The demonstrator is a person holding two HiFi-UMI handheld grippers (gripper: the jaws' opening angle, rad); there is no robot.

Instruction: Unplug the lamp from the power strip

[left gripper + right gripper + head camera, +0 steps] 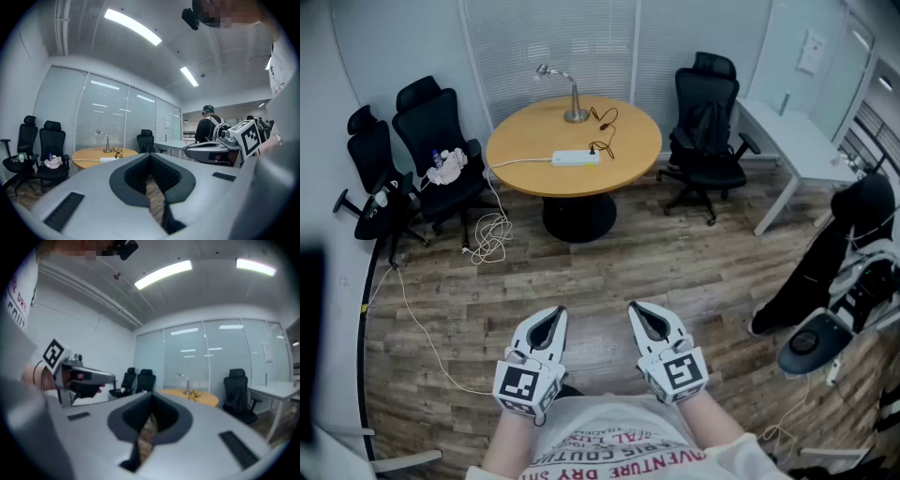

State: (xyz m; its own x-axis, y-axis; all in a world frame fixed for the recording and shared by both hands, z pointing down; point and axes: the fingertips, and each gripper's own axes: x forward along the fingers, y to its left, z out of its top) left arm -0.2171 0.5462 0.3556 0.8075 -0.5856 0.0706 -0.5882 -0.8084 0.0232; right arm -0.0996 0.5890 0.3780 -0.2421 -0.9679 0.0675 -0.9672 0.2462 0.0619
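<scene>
round wooden worktop [530, 173] stands well ahead across the floor. silver gooseneck lamp [574, 101] is at its far edge, white power strip [576, 158] mid-top. left gripper [549, 323] and right gripper [645, 321] are low by the body, fingers clenched on nothing. black plug [593, 148] sits at the strip's right end. my take: close in, pin strip with left, pull plug straight out, no cord yanking.

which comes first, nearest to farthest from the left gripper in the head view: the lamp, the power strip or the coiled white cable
From the left gripper:
1. coiled white cable, lying down to the left of the table
2. power strip, on the table's near half
3. lamp, at the table's far edge
</scene>
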